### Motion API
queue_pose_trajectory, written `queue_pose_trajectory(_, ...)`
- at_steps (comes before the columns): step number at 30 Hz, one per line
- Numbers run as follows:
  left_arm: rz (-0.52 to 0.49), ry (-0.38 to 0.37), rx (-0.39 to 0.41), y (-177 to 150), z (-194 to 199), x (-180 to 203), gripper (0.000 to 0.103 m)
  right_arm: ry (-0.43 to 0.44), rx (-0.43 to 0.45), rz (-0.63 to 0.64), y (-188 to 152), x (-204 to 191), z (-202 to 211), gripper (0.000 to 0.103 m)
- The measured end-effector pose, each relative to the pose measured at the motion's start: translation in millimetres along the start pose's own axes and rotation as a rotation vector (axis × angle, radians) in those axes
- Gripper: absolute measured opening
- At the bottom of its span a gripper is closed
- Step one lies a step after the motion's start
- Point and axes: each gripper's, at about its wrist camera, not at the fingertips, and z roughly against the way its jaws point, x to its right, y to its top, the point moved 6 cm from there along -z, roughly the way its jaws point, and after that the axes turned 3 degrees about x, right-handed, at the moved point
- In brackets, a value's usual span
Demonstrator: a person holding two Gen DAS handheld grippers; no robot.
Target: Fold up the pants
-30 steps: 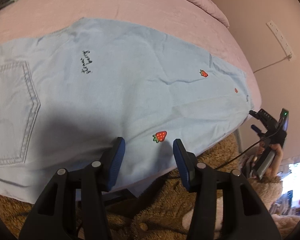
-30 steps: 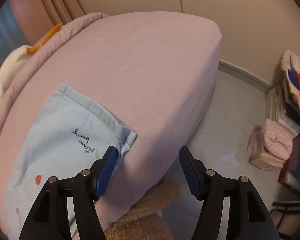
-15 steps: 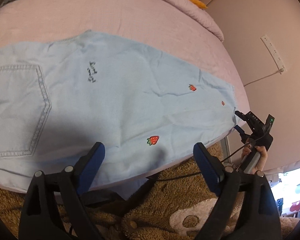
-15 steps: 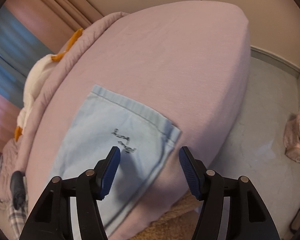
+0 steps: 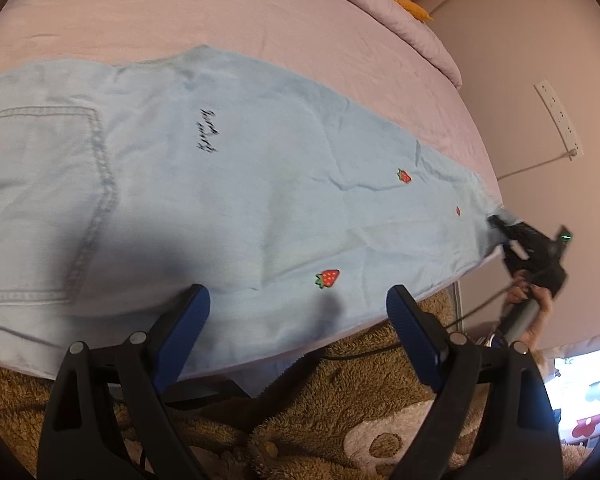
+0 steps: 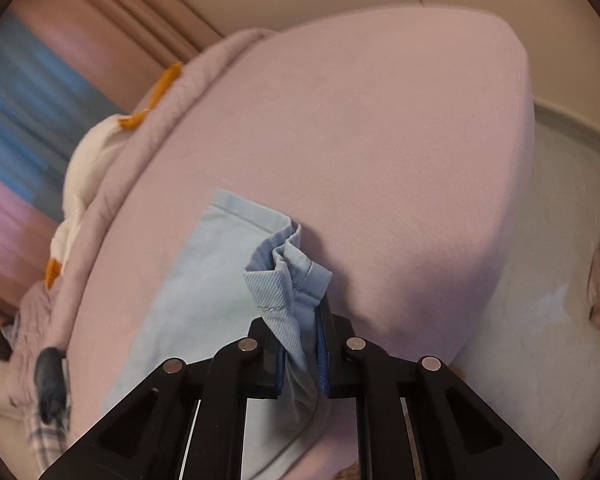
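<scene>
Light blue denim pants (image 5: 236, 184) with small strawberry patches lie flat along the near edge of a pink bed (image 5: 260, 20). My left gripper (image 5: 298, 316) is open and empty, hovering over the pants' near edge by a strawberry patch. My right gripper (image 6: 300, 344) is shut on the leg hem of the pants (image 6: 288, 276), which bunches up between its pads. In the left wrist view the right gripper (image 5: 528, 240) shows at the far right end of the pants.
A folded pink duvet (image 5: 400, 20) and a white and orange plush toy (image 6: 88, 168) lie along the far side of the bed. A brown fuzzy rug (image 5: 320, 420) covers the floor below. A wall socket strip (image 5: 558, 120) is on the right wall.
My right gripper closed on the leg hem and lifted it into a bunch. My left gripper opened wide and drew back slightly from the pants' edge.
</scene>
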Motion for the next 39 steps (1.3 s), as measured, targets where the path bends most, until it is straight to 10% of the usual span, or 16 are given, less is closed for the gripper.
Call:
queue_pose_trajectory(9, 0.043, 0.046, 0.105, 14.1, 25.1, -16.2, 0.091, 0.34, 0.062, 0.392, -34.9, -155.6, 94.0, 0.014)
queue_pose_trajectory(16, 0.084, 0.084, 0.146, 15.5, 37.3, -34.8, 0.091, 0.535, -0.21, 0.653, -159.5, -244.6, 78.9, 0.014)
queue_pose_trajectory(23, 0.083, 0.097, 0.143, 18.1, 31.6, -40.8, 0.091, 0.401, -0.426, 0.807, -252.5, -248.8, 24.1, 0.016)
queue_pose_trajectory(27, 0.049, 0.076, 0.134, 29.2, 24.3, -30.7, 0.091, 0.423, -0.527, 0.763, -255.5, -242.4, 19.0, 0.053)
queue_pose_trajectory(29, 0.029, 0.061, 0.13, 36.5, 19.6, -24.3, 0.091, 0.481, -0.549, 0.714, -251.2, -239.6, 31.0, 0.055)
queue_pose_trajectory(36, -0.058, -0.03, 0.069, 52.5, -18.1, 12.4, 0.088, 0.381, -0.325, 0.657, -188.1, -202.3, 60.5, 0.055)
queue_pose_trajectory(39, -0.111, -0.026, 0.003, 51.6, -48.3, 26.1, 0.065, 0.266, -0.228, 0.616, -159.5, -175.5, 56.2, 0.055)
